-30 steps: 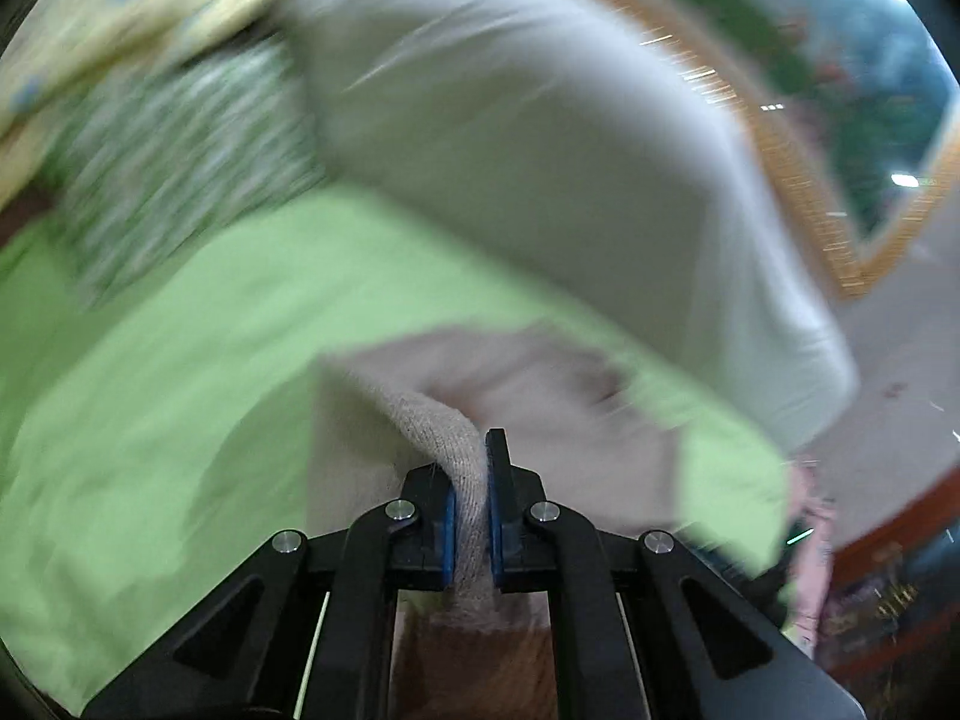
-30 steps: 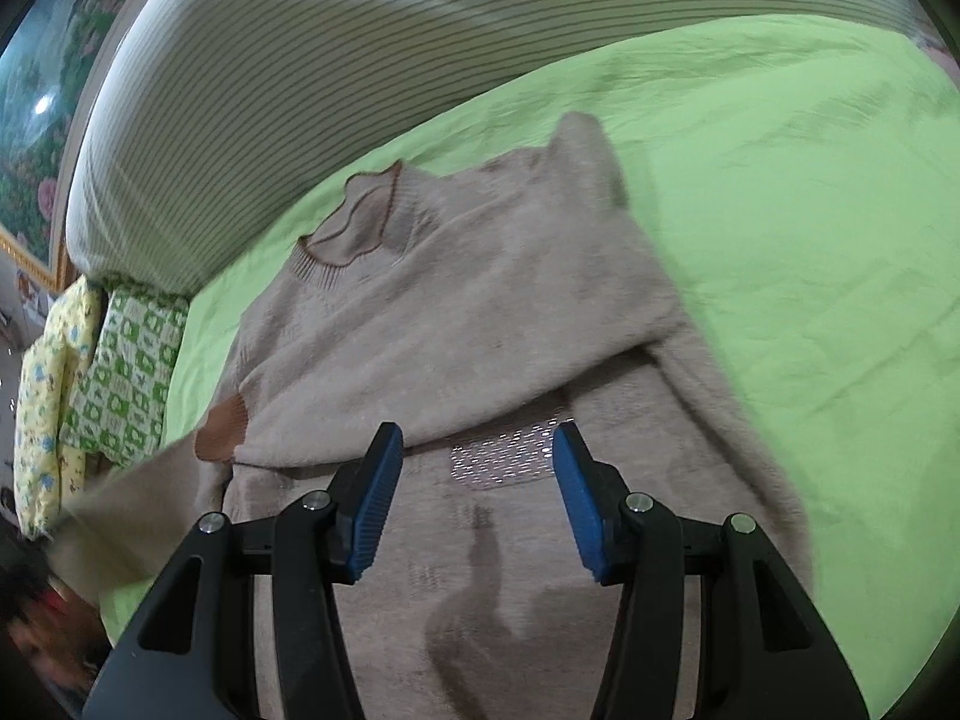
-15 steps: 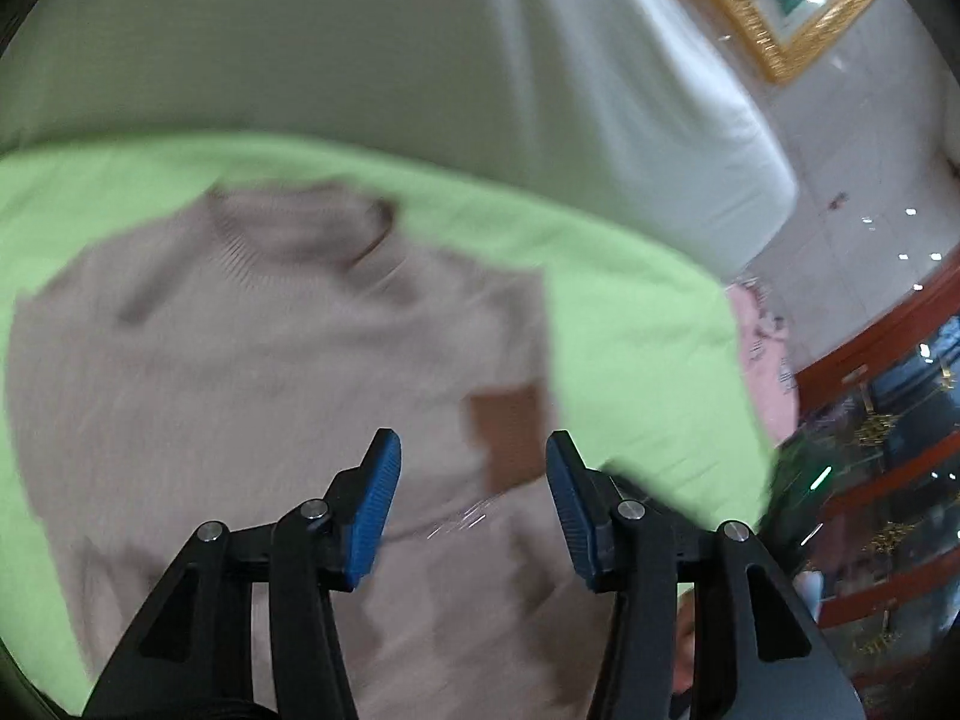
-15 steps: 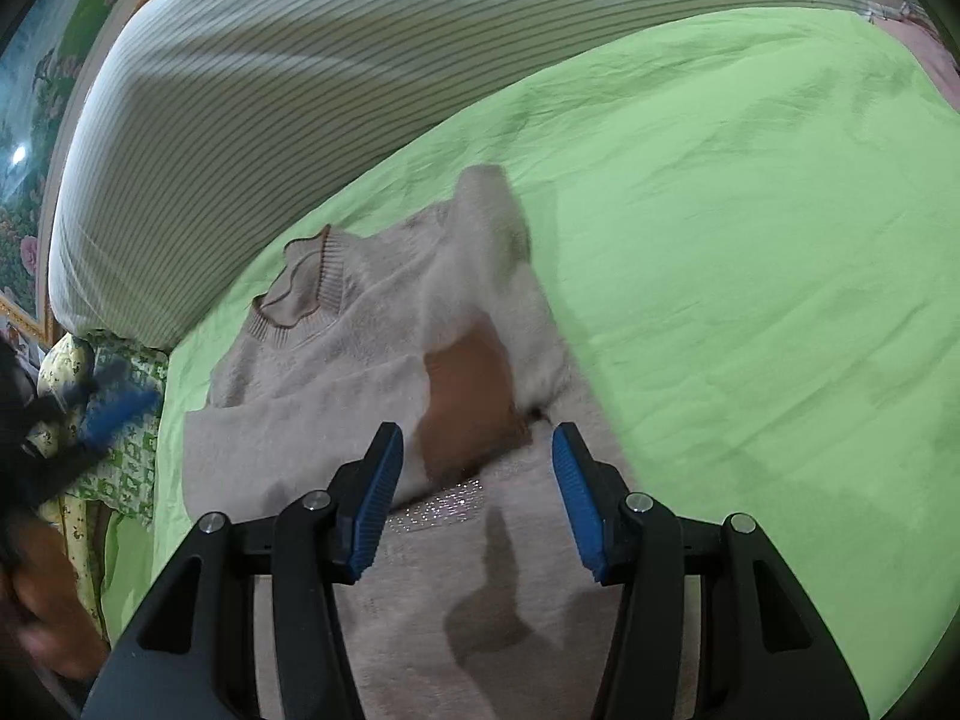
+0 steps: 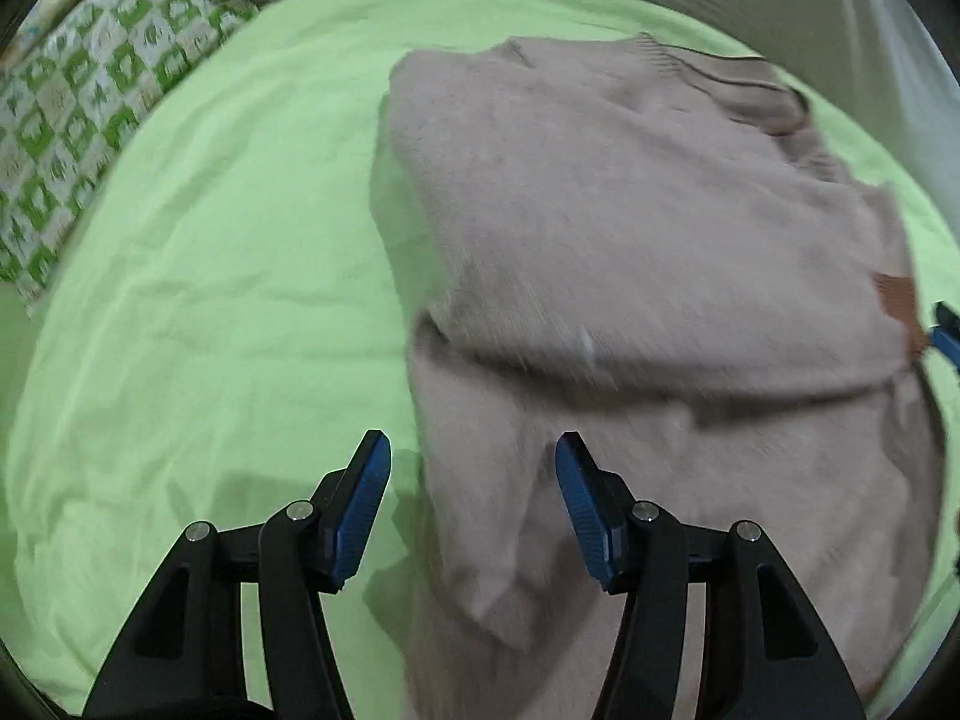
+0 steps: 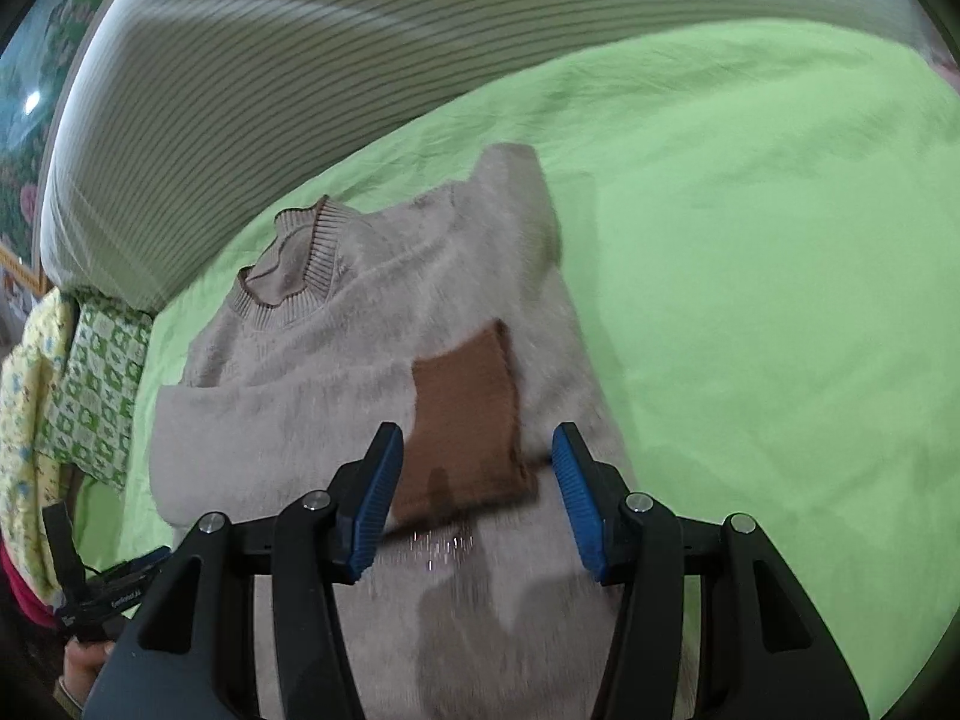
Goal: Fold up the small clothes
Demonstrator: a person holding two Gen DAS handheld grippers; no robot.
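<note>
A small beige knit sweater (image 5: 630, 228) lies on a green bedsheet (image 5: 198, 276), its ribbed collar (image 6: 294, 252) toward the headboard. Both sleeves are folded across the chest; the top one ends in a brown cuff (image 6: 468, 420), which also shows in the left wrist view (image 5: 897, 300). My left gripper (image 5: 474, 504) is open and empty above the sweater's left lower edge. My right gripper (image 6: 477, 492) is open and empty just above the brown cuff. The left gripper shows at the lower left of the right wrist view (image 6: 102, 588).
A striped padded headboard (image 6: 300, 60) runs along the far side of the bed. A green-and-white patterned pillow (image 5: 90, 120) and a yellow one (image 6: 24, 420) lie at the left. Bare green sheet (image 6: 780, 300) spreads right of the sweater.
My left gripper let go of the beige sleeve, which now lies folded across the chest, and swung back over the sweater's left edge. My right gripper stayed open and shifted slightly over the cuff.
</note>
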